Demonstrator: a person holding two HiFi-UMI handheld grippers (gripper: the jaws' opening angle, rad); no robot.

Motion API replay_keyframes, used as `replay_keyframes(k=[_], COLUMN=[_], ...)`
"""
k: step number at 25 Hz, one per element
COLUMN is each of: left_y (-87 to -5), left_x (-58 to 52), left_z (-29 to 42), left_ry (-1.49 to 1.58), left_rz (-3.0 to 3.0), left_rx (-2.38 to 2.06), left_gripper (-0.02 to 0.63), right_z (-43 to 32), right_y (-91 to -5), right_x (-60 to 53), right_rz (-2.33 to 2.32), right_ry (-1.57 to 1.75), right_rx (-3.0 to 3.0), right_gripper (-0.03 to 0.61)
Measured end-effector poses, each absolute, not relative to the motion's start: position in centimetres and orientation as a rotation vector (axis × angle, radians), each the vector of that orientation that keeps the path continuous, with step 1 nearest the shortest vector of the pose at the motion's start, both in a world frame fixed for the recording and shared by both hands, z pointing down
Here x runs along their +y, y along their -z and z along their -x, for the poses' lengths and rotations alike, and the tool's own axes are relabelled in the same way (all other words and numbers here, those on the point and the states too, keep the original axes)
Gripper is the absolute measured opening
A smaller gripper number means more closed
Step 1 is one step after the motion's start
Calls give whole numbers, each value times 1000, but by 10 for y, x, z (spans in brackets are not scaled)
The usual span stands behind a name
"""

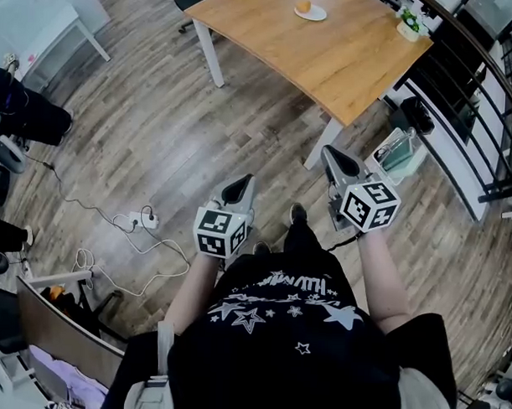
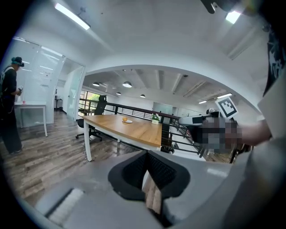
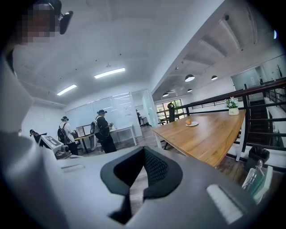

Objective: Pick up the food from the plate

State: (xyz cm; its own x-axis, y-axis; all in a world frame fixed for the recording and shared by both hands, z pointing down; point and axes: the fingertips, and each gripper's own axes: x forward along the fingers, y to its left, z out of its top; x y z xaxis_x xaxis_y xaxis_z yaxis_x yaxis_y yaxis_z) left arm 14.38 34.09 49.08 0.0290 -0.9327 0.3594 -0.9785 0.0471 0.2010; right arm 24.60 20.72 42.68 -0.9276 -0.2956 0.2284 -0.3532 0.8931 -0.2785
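Note:
An orange piece of food (image 1: 304, 6) lies on a small white plate (image 1: 314, 15) at the far side of a wooden table (image 1: 328, 55). I stand well back from it on the wood floor. My left gripper (image 1: 242, 186) and right gripper (image 1: 331, 153) are held out in front of me, both shut with nothing in them, pointing toward the table. In the left gripper view the food (image 2: 124, 119) is small and distant beyond the left gripper (image 2: 146, 154). The right gripper view shows the plate (image 3: 193, 124) far past the right gripper (image 3: 144, 150).
A potted plant (image 1: 408, 27) stands at the table's right corner beside a black railing (image 1: 486, 98). A bin (image 1: 399, 152) sits by the near table leg. Cables and a power strip (image 1: 142, 219) lie on the floor at left. People (image 3: 103, 129) stand by a white desk.

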Motion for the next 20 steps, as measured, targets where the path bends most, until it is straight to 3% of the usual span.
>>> replay_keyframes(k=[20], left_y=[-490], left_x=[359], left_z=[-100], left_ry=[-79], left_rz=[-1866], left_rx=[-1973], left_gripper=[2], right_z=[-243], right_y=[-419], right_x=[170], right_rz=[-755], right_ry=[-519], right_rx=[-2865], right_gripper=[0])
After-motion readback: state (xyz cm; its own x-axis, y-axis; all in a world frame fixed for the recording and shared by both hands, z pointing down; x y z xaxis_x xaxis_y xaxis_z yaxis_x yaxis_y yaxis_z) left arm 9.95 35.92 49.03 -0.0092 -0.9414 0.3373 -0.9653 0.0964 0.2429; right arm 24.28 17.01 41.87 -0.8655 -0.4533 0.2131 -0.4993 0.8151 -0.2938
